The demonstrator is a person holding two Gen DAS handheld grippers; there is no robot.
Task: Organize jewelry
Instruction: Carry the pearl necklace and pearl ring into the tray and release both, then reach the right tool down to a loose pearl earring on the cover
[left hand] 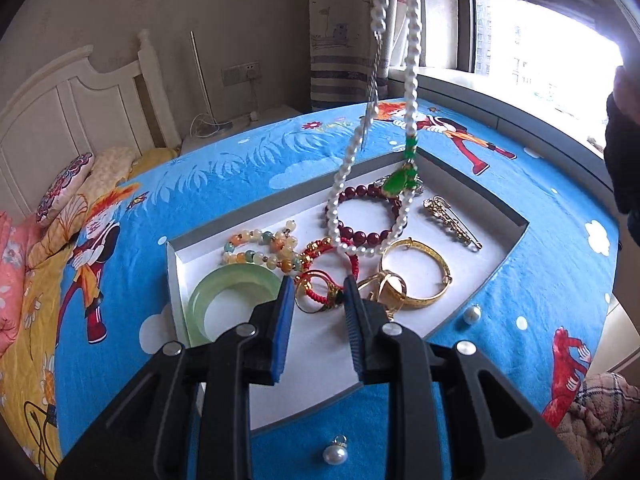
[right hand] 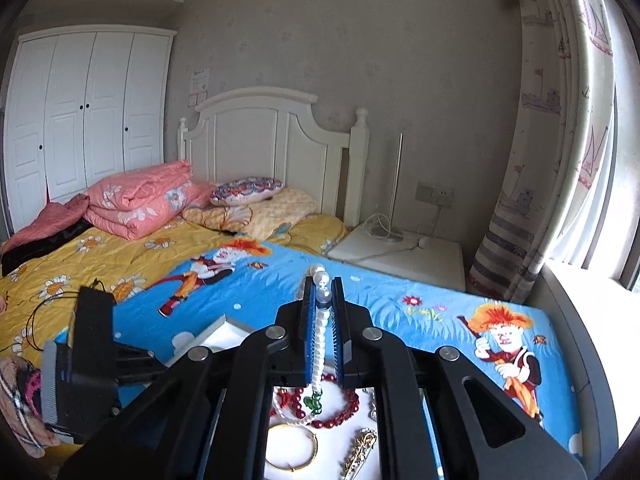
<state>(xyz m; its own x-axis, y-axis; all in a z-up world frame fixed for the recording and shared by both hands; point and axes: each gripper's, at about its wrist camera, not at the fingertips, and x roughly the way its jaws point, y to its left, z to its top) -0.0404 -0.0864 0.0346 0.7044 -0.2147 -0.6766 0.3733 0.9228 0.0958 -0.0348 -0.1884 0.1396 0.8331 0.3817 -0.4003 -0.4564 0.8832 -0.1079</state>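
Your right gripper (right hand: 323, 300) is clamped on the pearl necklace (left hand: 408, 92) dangling limp over the tray (left hand: 472, 280) (slippery, so pinch between beads), while your left gripper (left hand: 316, 300) hovers open above it, holding nothing.

Home bedroom: white headboard (right hand: 276, 136) mid-frame, wardrobe (right hand: 86, 112) upper left, folded quilt (right hand: 136, 200) and pillow (right hand: 246, 191) on bed, curtain (right hand: 560, 140) at right.

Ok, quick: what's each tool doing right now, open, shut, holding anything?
Left tool: open, holding nothing, over the tray.
Right tool: shut on the pearl necklace, which hangs over the tray.
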